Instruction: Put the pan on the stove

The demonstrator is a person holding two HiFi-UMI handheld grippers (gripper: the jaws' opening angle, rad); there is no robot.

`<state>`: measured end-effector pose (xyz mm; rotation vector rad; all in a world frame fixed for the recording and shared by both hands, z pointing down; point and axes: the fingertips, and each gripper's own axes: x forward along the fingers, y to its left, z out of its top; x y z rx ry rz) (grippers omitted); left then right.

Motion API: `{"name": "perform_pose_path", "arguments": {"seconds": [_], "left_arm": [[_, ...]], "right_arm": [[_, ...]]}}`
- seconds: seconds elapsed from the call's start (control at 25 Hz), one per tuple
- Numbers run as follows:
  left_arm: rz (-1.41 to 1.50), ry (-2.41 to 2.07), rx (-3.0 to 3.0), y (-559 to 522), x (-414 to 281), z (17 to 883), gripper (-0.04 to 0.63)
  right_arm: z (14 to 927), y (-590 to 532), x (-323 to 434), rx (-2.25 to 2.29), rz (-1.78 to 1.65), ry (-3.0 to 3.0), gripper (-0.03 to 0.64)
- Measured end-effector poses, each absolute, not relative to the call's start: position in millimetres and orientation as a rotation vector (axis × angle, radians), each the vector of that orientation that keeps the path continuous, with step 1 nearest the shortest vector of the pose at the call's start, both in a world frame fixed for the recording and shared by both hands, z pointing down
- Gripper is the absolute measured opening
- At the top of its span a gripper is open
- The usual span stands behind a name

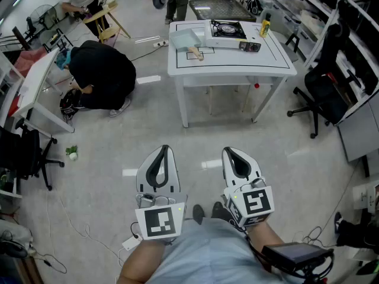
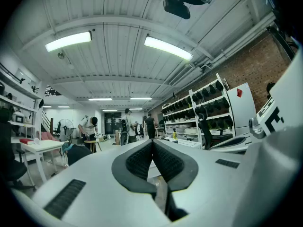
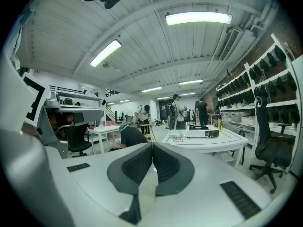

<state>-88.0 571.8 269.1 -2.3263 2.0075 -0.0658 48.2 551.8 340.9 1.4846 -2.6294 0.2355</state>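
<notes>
Shut tight on nothing, the jaws of both my left gripper [image 1: 164, 150] and right gripper [image 1: 228, 151] hang over the floor [image 1: 266, 141], well apart from the table [image 1: 231, 70]. The pan [image 1: 184, 38] lies on it, handle [image 1: 196, 54] toward me, just beside the stove [image 1: 228, 29]. If I reach with closed jaws I would only shove the pan. A grip far out on the handle may let it tip, and a low carry could clip the stove's edge.

A white table [image 1: 237, 64] is lined in thin black; the stove [image 1: 227, 29] is coloured white and black, the bottle [image 1: 265, 26] yellow.
</notes>
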Motion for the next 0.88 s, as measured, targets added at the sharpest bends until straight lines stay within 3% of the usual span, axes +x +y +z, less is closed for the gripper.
{"name": "perform_pose_path", "arguments": {"seconds": [0.88], "left_arm": [[-0.104, 2.017, -2.389, 534.5, -97.7, 295.6, 0.018]], "right_arm": [[357.2, 512.1, 46.7, 1.500, 0.302, -2.589, 0.051]]}}
